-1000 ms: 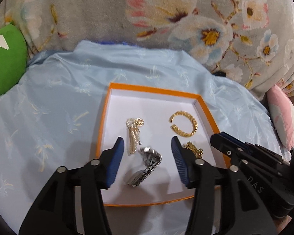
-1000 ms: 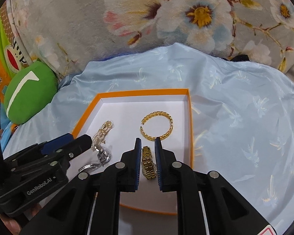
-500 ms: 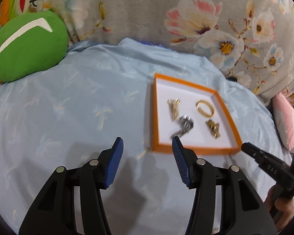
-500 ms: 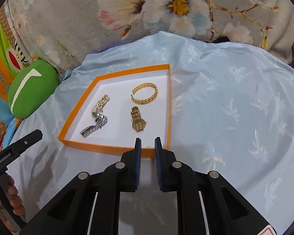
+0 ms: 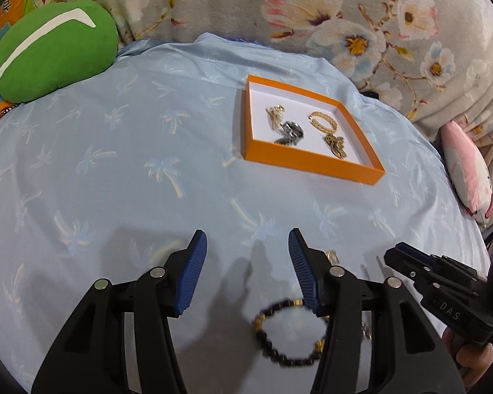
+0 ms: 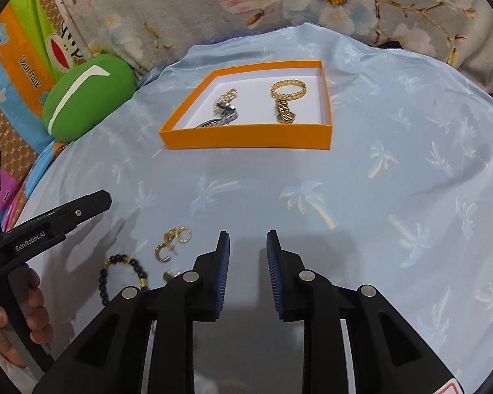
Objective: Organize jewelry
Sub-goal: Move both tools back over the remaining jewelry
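On the blue cloth (image 6: pixel 378 151): orange tray (image 6: pixel 246 136) at 12 o'clock in the right wrist view, well apart from both grippers.
Tray contents: gold bangle (image 6: pixel 288 89) at the far right; gold watch (image 6: pixel 284 111) just nearer, long axis running 12 to 6; pearl piece (image 6: pixel 226 97) and silver watch (image 6: pixel 225 116) on the left, both slanting 1 to 7.
Loose pieces: bead bracelet (image 5: pixel 287 331), a flat ring under the left gripper's right finger; gold earrings (image 6: pixel 172 243) just beside it.
Left gripper (image 5: pixel 248 272): wide, holding nothing.
Right gripper (image 6: pixel 248 274): parted moderately, holding nothing, pointing toward the tray.
Cushion (image 5: pixel 52 62): green, at 10 o'clock.
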Tool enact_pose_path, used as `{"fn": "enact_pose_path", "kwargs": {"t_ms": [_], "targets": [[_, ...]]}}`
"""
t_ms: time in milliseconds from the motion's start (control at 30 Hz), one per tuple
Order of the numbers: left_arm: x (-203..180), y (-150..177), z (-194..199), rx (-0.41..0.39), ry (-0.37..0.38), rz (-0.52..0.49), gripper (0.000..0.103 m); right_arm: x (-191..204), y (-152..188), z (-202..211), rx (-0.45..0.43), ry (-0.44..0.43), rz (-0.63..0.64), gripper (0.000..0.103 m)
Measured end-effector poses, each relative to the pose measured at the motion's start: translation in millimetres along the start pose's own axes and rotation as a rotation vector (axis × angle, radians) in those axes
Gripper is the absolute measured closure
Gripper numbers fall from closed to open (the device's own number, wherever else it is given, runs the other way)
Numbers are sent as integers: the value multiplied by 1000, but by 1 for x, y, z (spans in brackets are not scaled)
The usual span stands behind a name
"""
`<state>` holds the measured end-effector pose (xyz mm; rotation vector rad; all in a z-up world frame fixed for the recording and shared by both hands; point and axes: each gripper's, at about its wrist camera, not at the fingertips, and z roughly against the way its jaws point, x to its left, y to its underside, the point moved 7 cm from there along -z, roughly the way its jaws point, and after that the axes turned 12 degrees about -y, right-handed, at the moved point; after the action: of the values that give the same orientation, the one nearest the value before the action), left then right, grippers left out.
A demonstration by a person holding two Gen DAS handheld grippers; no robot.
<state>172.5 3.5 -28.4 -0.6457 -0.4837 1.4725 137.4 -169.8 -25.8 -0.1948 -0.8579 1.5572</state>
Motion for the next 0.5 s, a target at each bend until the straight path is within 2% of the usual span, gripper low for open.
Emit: {"fn": "enact_pose_path", "kwargs": {"t_ms": [267,500], "targets": [[6,34,19,36,-4,-8,52,29,25,6,28,-16,48,79],[2,50,16,74,0,-19,52,30,43,13,43,-9,27,79]]}}
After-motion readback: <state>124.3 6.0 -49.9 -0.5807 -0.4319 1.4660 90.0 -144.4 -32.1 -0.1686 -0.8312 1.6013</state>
